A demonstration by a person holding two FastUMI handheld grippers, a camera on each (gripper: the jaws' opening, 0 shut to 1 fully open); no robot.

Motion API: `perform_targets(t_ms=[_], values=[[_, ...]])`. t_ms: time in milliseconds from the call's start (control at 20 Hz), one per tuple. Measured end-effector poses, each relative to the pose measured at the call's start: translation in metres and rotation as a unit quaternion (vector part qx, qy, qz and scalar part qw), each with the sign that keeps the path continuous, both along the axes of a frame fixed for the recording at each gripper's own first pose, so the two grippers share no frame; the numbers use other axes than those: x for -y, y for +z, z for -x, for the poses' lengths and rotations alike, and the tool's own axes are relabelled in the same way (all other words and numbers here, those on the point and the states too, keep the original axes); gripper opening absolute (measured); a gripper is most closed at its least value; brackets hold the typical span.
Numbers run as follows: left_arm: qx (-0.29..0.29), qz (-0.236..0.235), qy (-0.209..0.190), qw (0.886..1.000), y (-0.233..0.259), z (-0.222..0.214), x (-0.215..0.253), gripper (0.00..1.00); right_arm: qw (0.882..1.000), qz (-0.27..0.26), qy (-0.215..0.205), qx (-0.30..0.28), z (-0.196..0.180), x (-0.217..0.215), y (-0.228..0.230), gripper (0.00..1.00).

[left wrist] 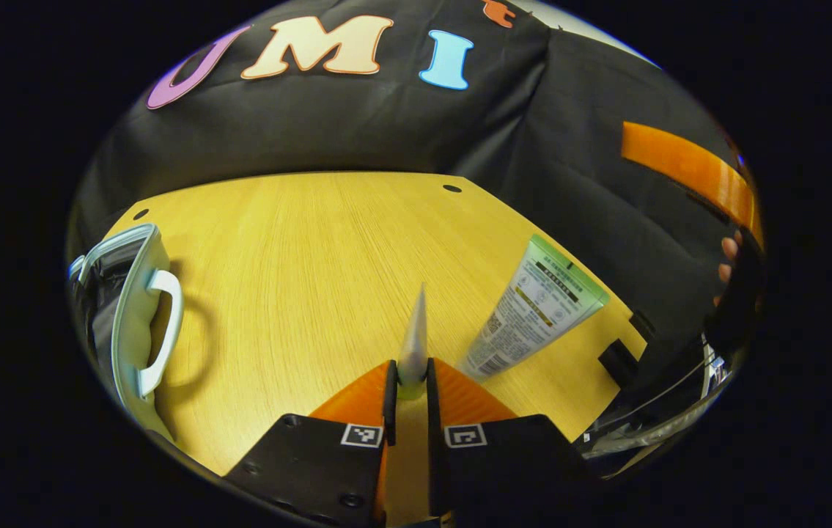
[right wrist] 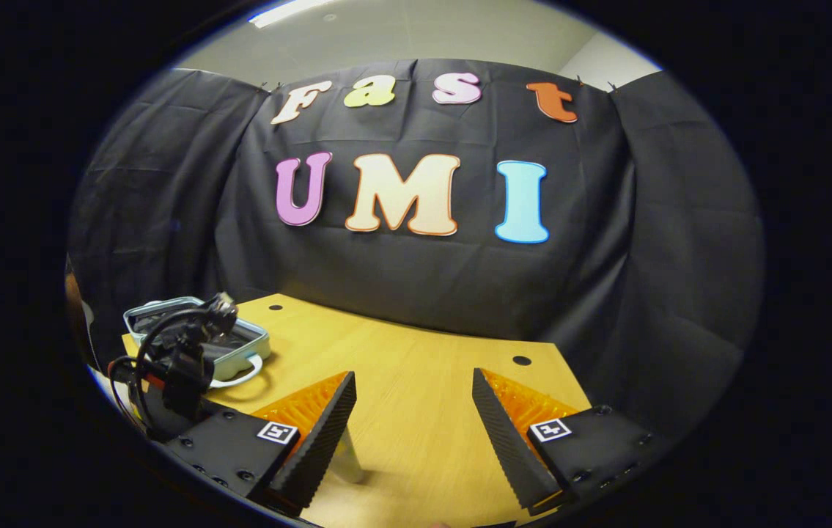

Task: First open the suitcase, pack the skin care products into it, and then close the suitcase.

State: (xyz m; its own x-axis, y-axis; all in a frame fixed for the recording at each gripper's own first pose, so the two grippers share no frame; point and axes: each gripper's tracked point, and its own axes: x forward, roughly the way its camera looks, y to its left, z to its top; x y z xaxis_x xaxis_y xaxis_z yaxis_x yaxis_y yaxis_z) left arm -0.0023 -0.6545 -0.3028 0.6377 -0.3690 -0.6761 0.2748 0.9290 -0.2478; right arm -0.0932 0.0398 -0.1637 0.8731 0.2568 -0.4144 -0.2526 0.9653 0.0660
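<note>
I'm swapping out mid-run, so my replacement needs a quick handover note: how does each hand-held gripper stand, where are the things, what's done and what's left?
Left hand-held gripper: shut on a silvery tube, held edge-on above the table.
Right hand-held gripper: open, holding nothing, above the table.
Suitcase: open at the table's far left corner, white handle facing the table's middle.
Green-topped tube: lying flat on the table to the right of the left gripper.
Done: suitcase opened, one tube picked up.
Left: place the held tube in the suitcase, pack the green-topped tube, close the suitcase.
</note>
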Motion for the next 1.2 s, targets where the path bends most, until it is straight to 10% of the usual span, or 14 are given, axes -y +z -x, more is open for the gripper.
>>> perform_targets(t_ms=[450, 1200], values=[[0.013, -0.017, 0.028, 0.999, 0.034, -0.003, -0.030, 0.12, 0.995, 0.015, 0.060, -0.074, 0.041, -0.037, -0.075, 0.98], [0.014, -0.034, 0.101, 0.994, 0.079, 0.030, -0.086, 0.12, 0.981, 0.009, 0.093, -0.171, 0.080, -0.061, -0.160, 0.40]])
